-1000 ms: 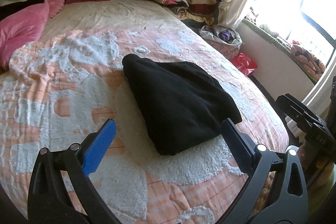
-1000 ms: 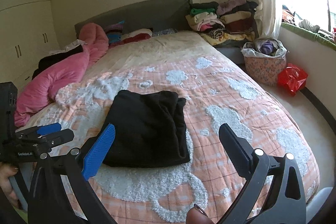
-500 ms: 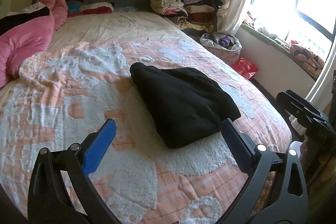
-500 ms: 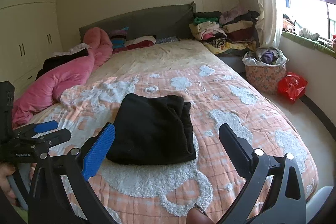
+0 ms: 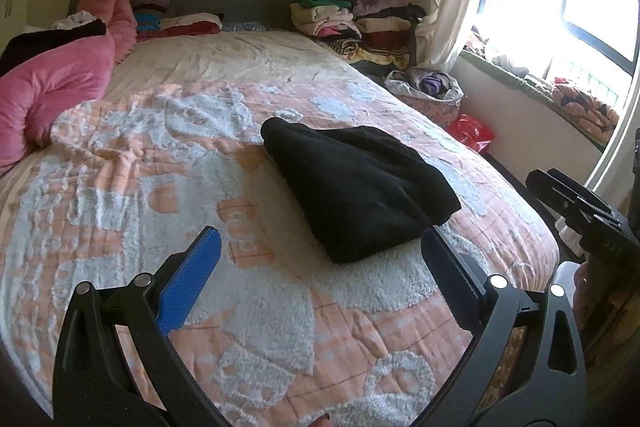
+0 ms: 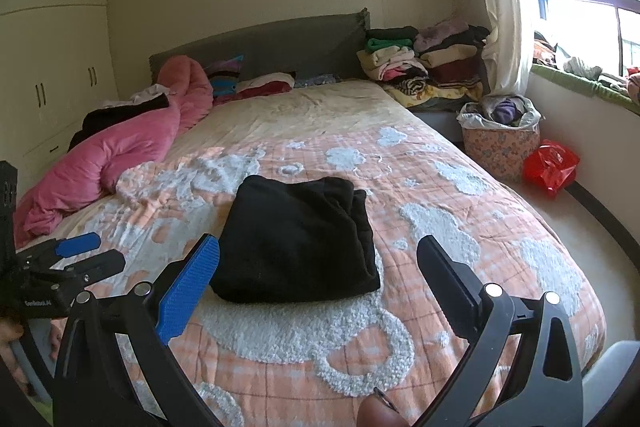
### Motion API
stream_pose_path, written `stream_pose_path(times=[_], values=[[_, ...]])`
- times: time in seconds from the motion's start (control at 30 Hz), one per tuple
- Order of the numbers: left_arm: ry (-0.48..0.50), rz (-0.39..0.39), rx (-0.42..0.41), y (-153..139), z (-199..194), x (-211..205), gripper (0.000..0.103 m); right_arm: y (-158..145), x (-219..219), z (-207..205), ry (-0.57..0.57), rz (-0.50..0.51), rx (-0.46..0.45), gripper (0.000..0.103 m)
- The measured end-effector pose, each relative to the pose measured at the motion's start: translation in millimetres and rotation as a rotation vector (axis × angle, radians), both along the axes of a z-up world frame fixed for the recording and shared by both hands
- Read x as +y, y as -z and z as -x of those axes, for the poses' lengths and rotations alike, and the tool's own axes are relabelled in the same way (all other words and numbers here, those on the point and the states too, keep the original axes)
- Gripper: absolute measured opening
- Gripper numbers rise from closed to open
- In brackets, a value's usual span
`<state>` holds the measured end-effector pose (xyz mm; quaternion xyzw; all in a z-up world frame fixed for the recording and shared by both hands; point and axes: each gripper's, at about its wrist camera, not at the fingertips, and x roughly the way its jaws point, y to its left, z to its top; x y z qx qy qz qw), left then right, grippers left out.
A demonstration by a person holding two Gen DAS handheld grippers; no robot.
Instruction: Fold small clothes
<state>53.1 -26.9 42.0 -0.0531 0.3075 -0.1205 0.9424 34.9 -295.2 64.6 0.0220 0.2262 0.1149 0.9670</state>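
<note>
Black folded garment (image 6: 298, 237) on bedspread (image 6: 460, 235) | pink duvet (image 6: 108, 155) well apart | both grippers' jaws spread, empty

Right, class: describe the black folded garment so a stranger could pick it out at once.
Start from the big bed with the orange-and-white fluffy blanket. In the blanket's middle lies a black folded garment, a flat squarish bundle. Unlike the clothes stacked beside the headboard, it lies alone and is plain black.

no legible txt, hand-held gripper (image 6: 60, 267) label blurred
</note>
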Motion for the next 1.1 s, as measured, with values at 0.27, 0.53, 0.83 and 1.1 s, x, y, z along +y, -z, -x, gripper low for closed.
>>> stream_pose_path(times=[0.27, 0.53, 0.83, 1.1], values=[[-0.005, -0.008, 0.000, 17.1, 15.3, 3.3, 0.094, 8.4, 3.4, 20.1, 0.017, 0.021, 0.000, 0.099], [-0.010, -0.004, 0.034, 36.0, 19.6, 5.3, 0.094, 37.9, 4.7, 38.1, 0.032, 0.017, 0.032, 0.099], [-0.020, -0.011, 0.062, 50.4, 16.3, 9.2, 0.094, 56.9, 11.4, 38.0, 0.057, 0.061, 0.066, 0.099], [-0.041, -0.016, 0.063, 58.2, 12.3, 13.9, 0.094, 77.0, 23.3, 34.9, 0.050, 0.067, 0.104, 0.099]])
